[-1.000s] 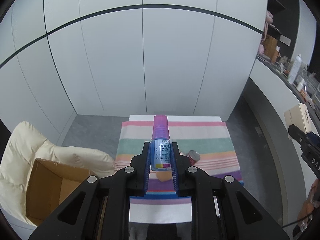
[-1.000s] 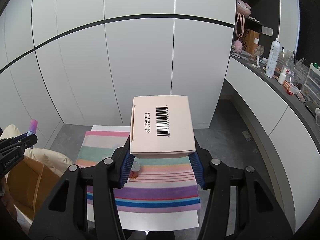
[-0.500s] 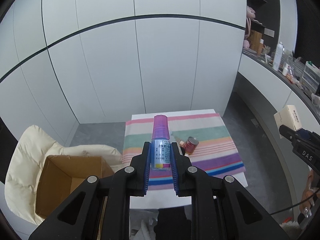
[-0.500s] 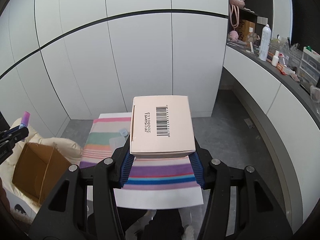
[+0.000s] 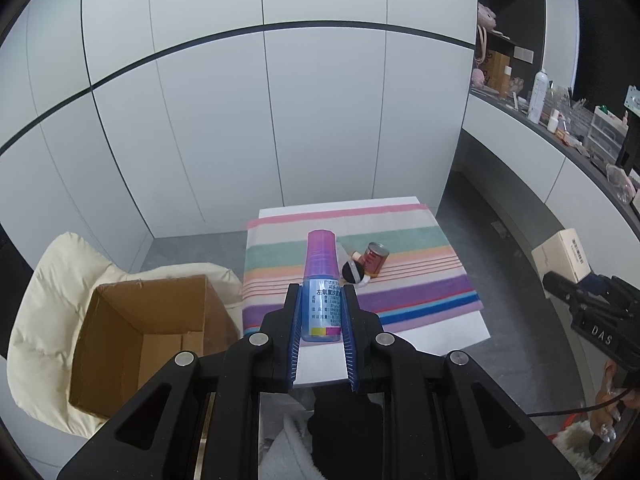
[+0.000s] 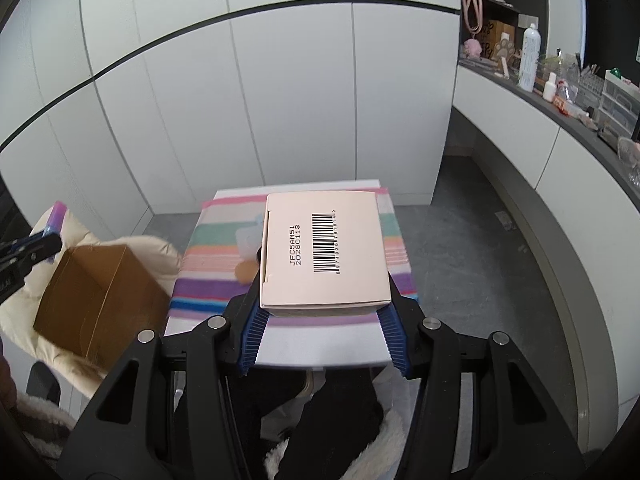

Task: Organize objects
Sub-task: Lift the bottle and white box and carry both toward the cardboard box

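White cupboard doors close off the far side of the room, and in front of them a low table (image 5: 452, 332) wears a striped cloth (image 5: 400, 240). Take the open cardboard box (image 5: 132, 340) as the marker: it sits on a cream padded cushion (image 5: 48, 280) just left of the table, mouth up, which looks like the place where gathered things are meant to go.

Both tools are loaded. The left gripper (image 5: 320, 320) is closed tight on a small blue bottle (image 5: 322, 304) with a purple cap, gripped low on the label so the cap juts forward beyond the fingertips. The right gripper (image 6: 324, 316) is spread to a middling width and clamped on a pale pink carton (image 6: 324, 248), pads on its two side faces, barcode upward; held flat like this, I judge it should drop in squarely.

From the box, the bottle hangs up and to the right, over the table's near edge; the carton is farther right again. A red can (image 5: 375, 258) and a black round puff (image 5: 352, 272) lie on the cloth, right of the box.
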`<action>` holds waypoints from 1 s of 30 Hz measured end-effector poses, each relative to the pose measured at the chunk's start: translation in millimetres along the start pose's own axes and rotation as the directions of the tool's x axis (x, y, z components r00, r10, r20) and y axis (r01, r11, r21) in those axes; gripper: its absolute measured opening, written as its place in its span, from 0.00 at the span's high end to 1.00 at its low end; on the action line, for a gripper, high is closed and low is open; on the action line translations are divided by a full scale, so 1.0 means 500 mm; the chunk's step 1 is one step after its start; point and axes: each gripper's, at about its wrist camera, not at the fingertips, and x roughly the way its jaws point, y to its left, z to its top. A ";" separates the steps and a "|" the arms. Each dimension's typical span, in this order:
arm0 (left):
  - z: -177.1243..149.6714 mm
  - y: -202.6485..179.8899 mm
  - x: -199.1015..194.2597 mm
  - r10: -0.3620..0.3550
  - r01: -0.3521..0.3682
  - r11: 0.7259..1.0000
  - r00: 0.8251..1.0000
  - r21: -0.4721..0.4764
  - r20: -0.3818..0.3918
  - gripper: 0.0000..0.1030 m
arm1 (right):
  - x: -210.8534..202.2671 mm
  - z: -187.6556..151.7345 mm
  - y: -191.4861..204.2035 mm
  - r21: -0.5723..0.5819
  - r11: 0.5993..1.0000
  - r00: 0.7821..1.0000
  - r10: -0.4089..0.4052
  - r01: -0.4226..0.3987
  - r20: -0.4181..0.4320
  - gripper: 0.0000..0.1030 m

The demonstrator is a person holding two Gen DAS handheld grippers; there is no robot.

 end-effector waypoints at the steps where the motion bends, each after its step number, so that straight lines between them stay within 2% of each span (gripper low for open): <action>1: -0.006 0.001 -0.005 -0.002 0.002 1.000 1.000 0.001 0.002 0.82 | -0.002 -0.008 0.004 -0.005 1.000 1.000 -0.001 0.001 -0.005 0.48; 6: -0.027 0.014 -0.022 -0.014 0.014 1.000 1.000 -0.004 0.004 0.82 | -0.010 -0.042 0.015 -0.023 1.000 1.000 0.001 -0.002 -0.030 0.48; 17: -0.040 0.075 -0.013 0.020 -0.020 0.998 1.000 -0.055 -0.005 0.82 | 0.000 -0.042 0.044 -0.046 0.999 0.999 0.012 -0.014 -0.034 0.48; 23: -0.059 0.124 0.004 0.056 -0.059 0.994 0.998 -0.097 -0.036 0.82 | 0.024 -0.041 0.087 -0.082 0.995 0.998 0.051 -0.055 -0.046 0.48; 30: -0.094 0.186 0.000 0.111 -0.120 0.981 0.992 -0.155 -0.065 0.82 | 0.043 -0.050 0.181 -0.180 0.974 0.989 0.129 -0.139 -0.067 0.48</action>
